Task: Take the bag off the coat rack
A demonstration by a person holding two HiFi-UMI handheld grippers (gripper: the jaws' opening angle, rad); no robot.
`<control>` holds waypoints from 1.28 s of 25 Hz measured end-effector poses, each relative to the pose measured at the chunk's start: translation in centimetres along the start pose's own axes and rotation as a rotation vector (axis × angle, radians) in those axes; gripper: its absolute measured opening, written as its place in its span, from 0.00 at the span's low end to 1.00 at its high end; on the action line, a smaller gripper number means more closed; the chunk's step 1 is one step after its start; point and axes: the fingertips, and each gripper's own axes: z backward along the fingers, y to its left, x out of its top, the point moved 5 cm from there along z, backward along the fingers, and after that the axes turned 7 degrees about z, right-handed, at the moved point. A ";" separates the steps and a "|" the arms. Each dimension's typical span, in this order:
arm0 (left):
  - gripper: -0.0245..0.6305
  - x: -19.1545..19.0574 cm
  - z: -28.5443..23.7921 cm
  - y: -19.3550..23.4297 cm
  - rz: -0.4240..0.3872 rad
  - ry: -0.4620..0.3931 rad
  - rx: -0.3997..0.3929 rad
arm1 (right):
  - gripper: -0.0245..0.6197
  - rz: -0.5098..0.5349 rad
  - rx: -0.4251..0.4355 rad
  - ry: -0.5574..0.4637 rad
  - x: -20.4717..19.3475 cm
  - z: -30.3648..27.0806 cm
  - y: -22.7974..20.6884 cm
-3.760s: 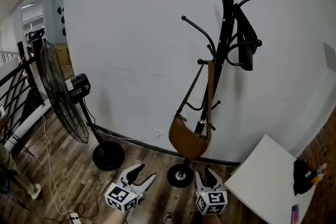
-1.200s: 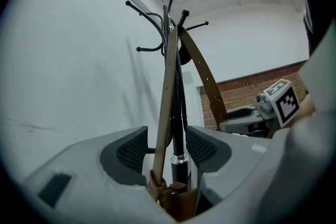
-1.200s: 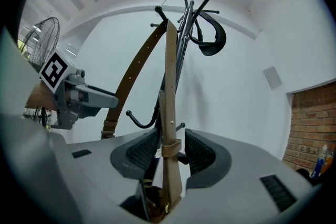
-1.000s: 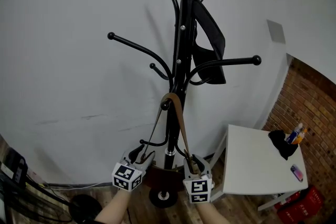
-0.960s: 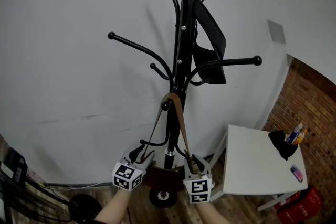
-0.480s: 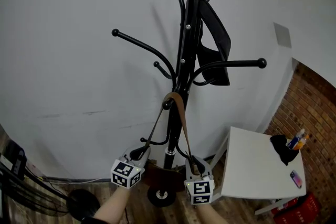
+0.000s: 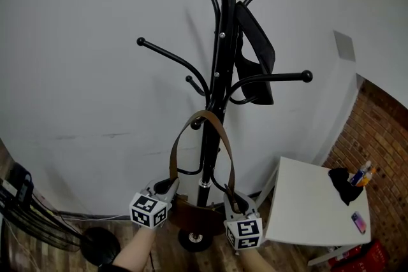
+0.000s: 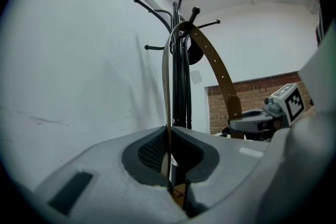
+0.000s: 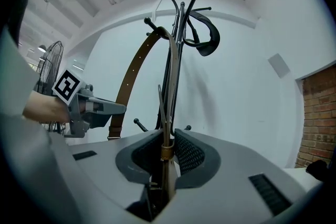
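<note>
Head view: brown bag [image 7: 193,216] hangs low against the pole of the coat rack [image 7: 218,73], between the left gripper [image 7: 168,187] and the right gripper [image 7: 232,202]. Its strap [image 7: 201,114] stands upright as a tall narrow loop, arching over a low hook's knob. Left gripper view: jaws pressed together on the strap's left run, seen edge-on and rising straight up. Right gripper view: jaws, just now closing, pinch the right run at its metal ring, the strap curving up and leftward over the hook.

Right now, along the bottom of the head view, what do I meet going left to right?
Fan base → left gripper → coat rack base → right gripper → white table.
</note>
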 end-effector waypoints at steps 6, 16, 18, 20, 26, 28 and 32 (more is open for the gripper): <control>0.06 1.9 1.5 -1.3 -0.032 -0.024 0.018 | 0.13 -0.005 0.032 -0.036 1.5 1.0 0.0; 0.06 3.6 4.0 -2.8 -0.067 -0.048 0.064 | 0.13 -0.006 0.080 -0.094 3.4 2.7 0.4; 0.06 3.6 4.6 -3.2 -0.067 -0.051 0.074 | 0.13 -0.005 0.091 -0.099 3.5 3.1 0.5; 0.06 3.5 5.2 -3.7 -0.067 -0.053 0.084 | 0.13 -0.005 0.101 -0.101 3.5 3.6 0.6; 0.06 3.0 7.1 -5.0 -0.065 -0.051 0.147 | 0.13 -0.006 0.164 -0.106 3.4 4.3 1.1; 0.06 2.6 7.7 -5.3 -0.056 -0.054 0.169 | 0.13 -0.009 0.188 -0.106 3.1 4.4 1.3; 0.06 1.8 9.0 -6.3 -0.045 -0.051 0.212 | 0.13 -0.017 0.235 -0.103 2.5 4.7 1.6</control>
